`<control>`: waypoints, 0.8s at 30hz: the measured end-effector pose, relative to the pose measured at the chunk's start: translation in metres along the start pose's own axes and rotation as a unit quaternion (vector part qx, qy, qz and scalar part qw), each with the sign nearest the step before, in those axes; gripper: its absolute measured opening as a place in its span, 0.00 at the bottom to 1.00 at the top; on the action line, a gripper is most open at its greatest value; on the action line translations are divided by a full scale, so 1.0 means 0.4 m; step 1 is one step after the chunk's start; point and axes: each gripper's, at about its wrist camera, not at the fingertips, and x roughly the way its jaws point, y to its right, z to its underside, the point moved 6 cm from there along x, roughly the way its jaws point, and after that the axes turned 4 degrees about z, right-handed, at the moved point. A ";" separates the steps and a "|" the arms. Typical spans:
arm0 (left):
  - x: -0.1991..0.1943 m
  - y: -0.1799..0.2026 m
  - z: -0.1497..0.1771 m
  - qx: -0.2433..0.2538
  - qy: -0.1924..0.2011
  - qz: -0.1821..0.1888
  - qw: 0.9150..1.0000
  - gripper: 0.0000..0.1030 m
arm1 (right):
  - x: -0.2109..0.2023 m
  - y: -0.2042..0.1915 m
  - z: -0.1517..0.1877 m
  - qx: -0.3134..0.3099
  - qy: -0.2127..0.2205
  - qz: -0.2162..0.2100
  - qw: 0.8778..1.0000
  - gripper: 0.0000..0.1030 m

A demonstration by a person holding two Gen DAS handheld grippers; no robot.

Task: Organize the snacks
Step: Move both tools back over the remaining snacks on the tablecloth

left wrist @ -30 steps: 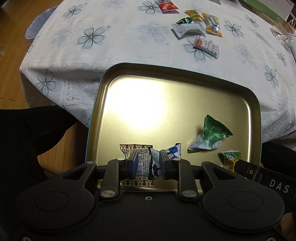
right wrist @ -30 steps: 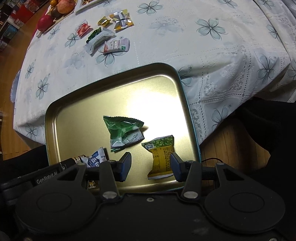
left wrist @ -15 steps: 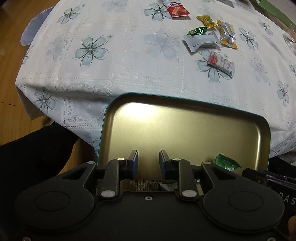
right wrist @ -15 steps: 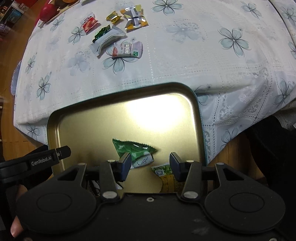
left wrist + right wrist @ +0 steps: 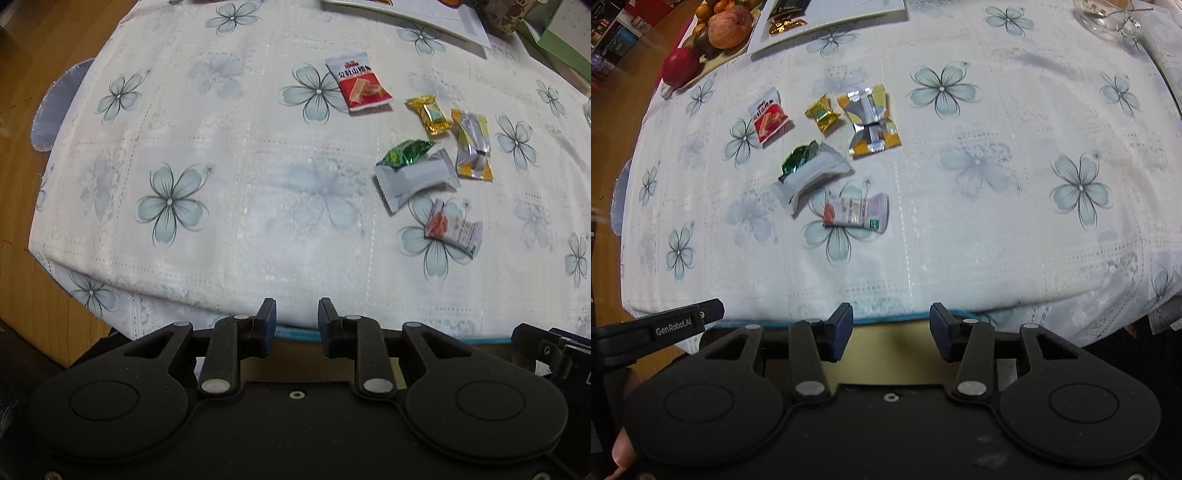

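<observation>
Several wrapped snacks lie in a cluster on the flowered tablecloth: a red packet (image 5: 360,86) (image 5: 770,120), a gold candy (image 5: 428,114) (image 5: 822,112), a silver-yellow packet (image 5: 472,151) (image 5: 871,120), a green candy (image 5: 404,153) (image 5: 798,160), a white-grey packet (image 5: 415,179) (image 5: 812,177) and an orange-white packet (image 5: 454,232) (image 5: 857,212). My left gripper (image 5: 297,321) and right gripper (image 5: 890,323) both point down over the table's near edge, open with nothing between the fingers. Only the far rim of the gold tray (image 5: 443,336) (image 5: 894,354) shows, behind the fingers.
A fruit plate (image 5: 713,29) with a red apple (image 5: 679,64) stands at the far left. A white sheet (image 5: 831,14), a glass bowl (image 5: 1108,18) and a green box (image 5: 561,37) line the far side. Wooden floor (image 5: 29,110) lies left of the table.
Both grippers have slid forward from above the tray to the table edge. The tray's inside and the snacks in it have dropped out of view. The loose snacks look nearer.
</observation>
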 end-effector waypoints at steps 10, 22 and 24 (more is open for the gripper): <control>0.047 0.017 -0.162 -0.001 0.003 0.007 1.000 0.33 | 0.043 -0.010 -0.205 0.014 0.023 -0.002 1.000 0.48; 0.083 0.045 -0.317 -0.012 0.030 0.043 0.999 0.34 | 0.138 -0.030 -0.383 0.052 0.037 -0.026 0.998 0.48; 0.092 0.041 -0.329 -0.024 0.024 0.054 0.998 0.34 | 0.158 -0.036 -0.392 0.060 0.029 -0.034 0.997 0.48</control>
